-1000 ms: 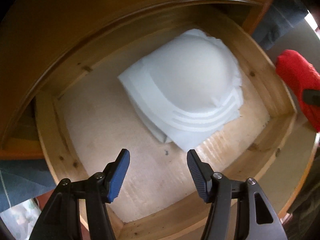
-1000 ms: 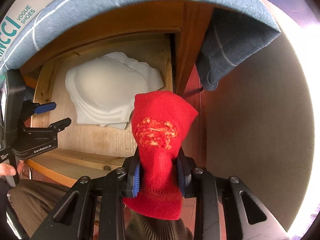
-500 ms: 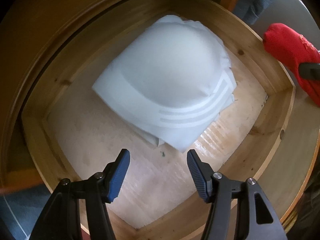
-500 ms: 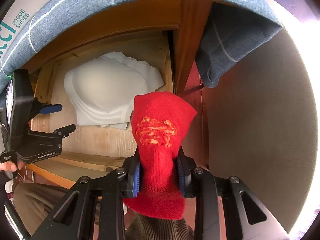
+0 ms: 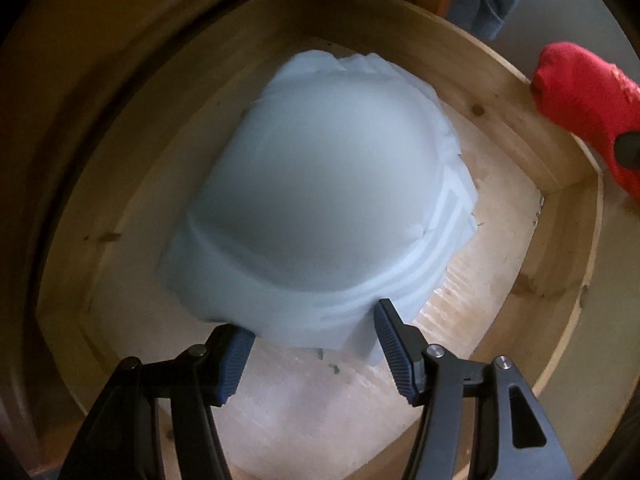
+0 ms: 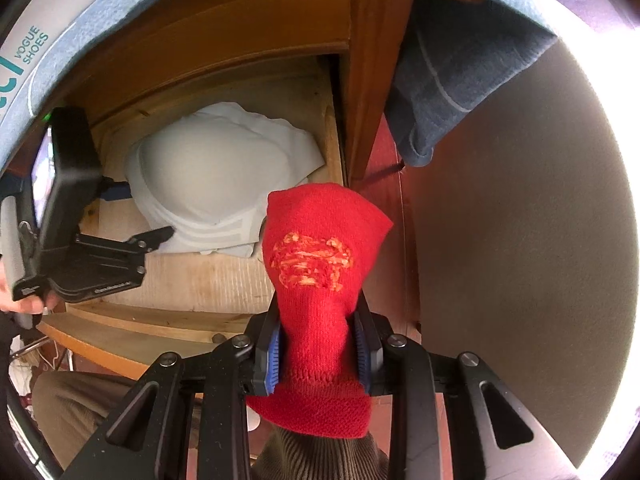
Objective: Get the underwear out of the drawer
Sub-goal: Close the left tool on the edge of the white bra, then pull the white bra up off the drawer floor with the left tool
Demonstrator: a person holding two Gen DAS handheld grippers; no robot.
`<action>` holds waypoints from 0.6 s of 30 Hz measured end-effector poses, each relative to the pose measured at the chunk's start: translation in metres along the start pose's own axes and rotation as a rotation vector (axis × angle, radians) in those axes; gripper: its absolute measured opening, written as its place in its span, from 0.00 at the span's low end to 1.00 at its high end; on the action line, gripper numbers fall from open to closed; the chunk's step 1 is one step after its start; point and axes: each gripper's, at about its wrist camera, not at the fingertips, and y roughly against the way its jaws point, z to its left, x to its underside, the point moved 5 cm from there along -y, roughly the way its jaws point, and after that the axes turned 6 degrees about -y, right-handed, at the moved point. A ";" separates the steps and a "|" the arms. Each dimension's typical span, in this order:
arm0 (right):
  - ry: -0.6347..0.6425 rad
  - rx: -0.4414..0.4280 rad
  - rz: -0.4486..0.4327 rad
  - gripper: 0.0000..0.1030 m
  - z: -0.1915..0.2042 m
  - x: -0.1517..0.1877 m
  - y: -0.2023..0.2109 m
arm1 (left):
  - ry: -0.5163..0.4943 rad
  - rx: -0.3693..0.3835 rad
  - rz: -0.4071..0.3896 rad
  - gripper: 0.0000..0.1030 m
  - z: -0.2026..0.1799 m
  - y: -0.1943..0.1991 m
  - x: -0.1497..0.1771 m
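The wooden cabinet [image 6: 248, 36] fills the upper part of the right wrist view, with a blue cloth [image 6: 452, 92] draped over its top and hanging down its right side; from it an open wooden drawer [image 5: 516, 120] juts out, pale plywood showing on its floor; inside the drawer lies the folded white underwear [image 5: 320, 200], a rounded pile with paler bands along its near edge, resting on the drawer floor toward the back and right wall; the left tongs [image 5: 312, 350] reach into the drawer with their jaws apart, the blue pads [image 5: 234, 360] set either side of the near edge of the underwear, the cloth lying between them and not yet pinched; in the right wrist view the same left tongs [image 6: 160, 234] show from the side, their tip against the front edge of the pile; the right tongs [image 6: 320, 354] hang outside the drawer, just beyond its right front corner, and are clamped on a red knitted sock [image 6: 320, 264] with an orange patch, which stands up from the jaws.
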 end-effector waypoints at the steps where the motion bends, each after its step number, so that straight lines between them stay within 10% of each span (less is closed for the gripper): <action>1: -0.002 0.000 0.001 0.26 0.000 0.000 0.000 | -0.007 0.002 -0.001 0.59 -0.001 -0.002 0.000; 6: -0.002 -0.001 0.002 0.26 0.000 0.000 0.000 | -0.027 0.016 0.002 0.59 -0.002 -0.014 -0.004; 13: 0.000 -0.005 0.009 0.26 0.000 -0.001 -0.001 | -0.010 0.044 0.014 0.06 -0.002 -0.016 -0.003; 18: 0.002 -0.005 0.008 0.26 -0.001 -0.001 -0.002 | 0.016 0.084 0.049 0.03 -0.010 -0.009 0.001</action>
